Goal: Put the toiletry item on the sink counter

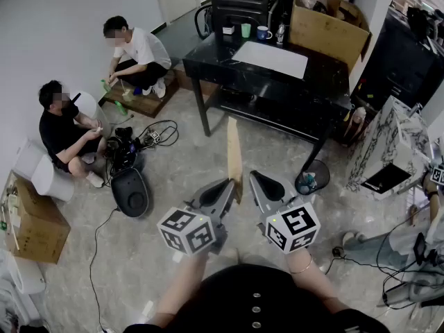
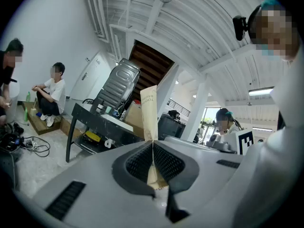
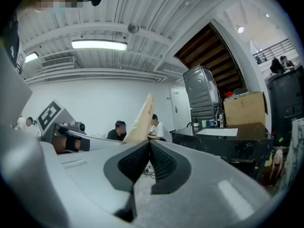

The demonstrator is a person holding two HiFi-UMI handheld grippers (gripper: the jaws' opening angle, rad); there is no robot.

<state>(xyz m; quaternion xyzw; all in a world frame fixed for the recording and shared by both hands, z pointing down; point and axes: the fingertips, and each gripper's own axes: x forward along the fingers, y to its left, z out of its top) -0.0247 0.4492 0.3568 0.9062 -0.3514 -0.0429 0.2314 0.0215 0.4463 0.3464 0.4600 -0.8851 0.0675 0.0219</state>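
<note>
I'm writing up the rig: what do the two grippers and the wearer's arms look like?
The left gripper and right gripper are grey moulded shells with black ribbed pads. Each carries a white cube with black square markers. The wearer's top is black, with a thin bracelet on the right wrist.

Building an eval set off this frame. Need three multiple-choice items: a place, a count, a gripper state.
1. The green cup stands on: A the floor; B a chair; C the black table.
2. How many seated people at the head view's left: A one; B two; C four.
3. The left gripper is: A shut on the toothbrush box; B open, empty; C shut on a cable.
C: the cup sits at the table's far edge. B: one in black, one in white. A: its jaws clamp the upright box.
</note>
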